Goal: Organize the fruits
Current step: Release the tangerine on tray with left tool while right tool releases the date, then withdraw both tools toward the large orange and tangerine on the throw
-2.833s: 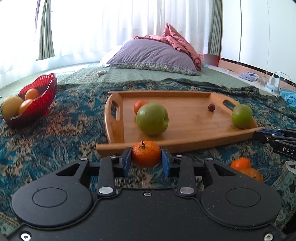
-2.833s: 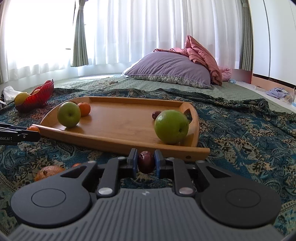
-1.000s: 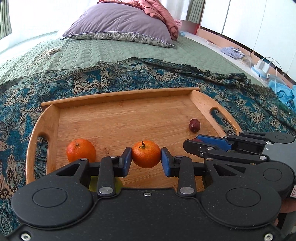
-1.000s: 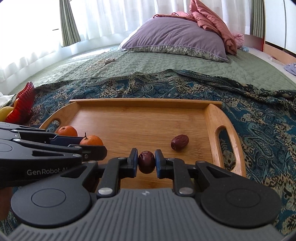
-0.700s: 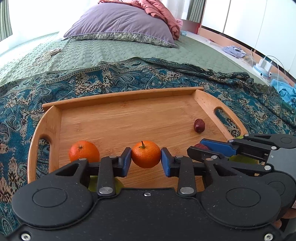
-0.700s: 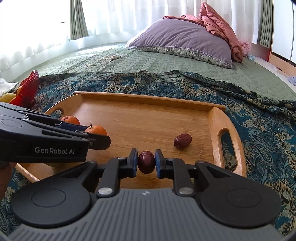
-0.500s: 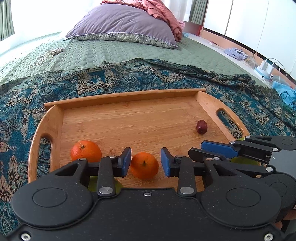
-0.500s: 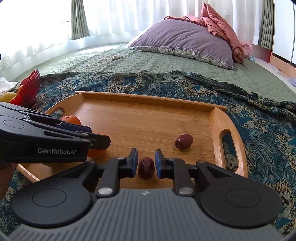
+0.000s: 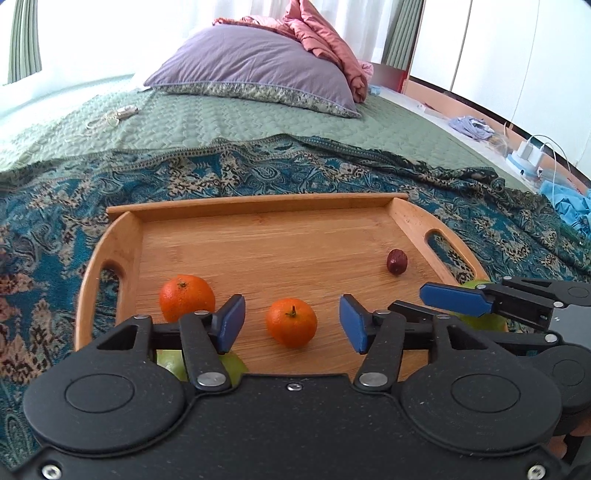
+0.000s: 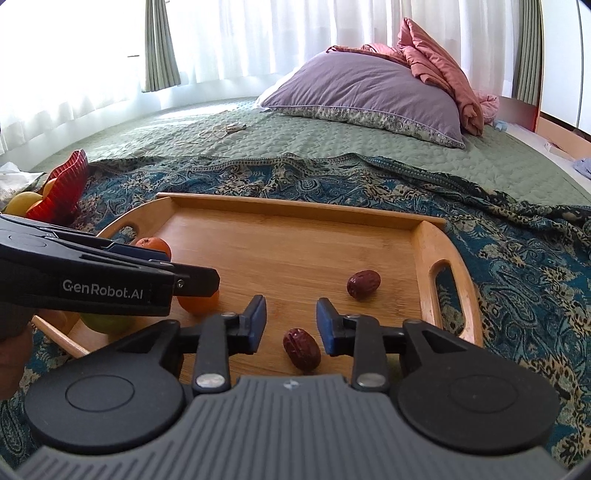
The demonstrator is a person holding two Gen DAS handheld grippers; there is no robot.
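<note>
Soft bedding under the wooden tray [image 9: 122, 236] worries me: both my grippers, left gripper [image 9: 291, 325] and right gripper [image 10: 290, 325], are opening off the mandarin [image 9: 291, 322] and date [image 10: 301, 349], and either could roll if I nudge the tray.

Purple pillow [image 10: 364, 90] lies on the green quilt [image 10: 332, 142], pink blanket [image 10: 441, 70] bunched against its far side. Patterned teal throw [image 9: 258, 173] covers the near quilt. Coiled cable [image 10: 218, 131] on the quilt, well apart from the pillow. White curtains [image 10: 258, 33] behind; charger [image 9: 530, 153] and clothes [image 9: 471, 125] on the floor at right.
</note>
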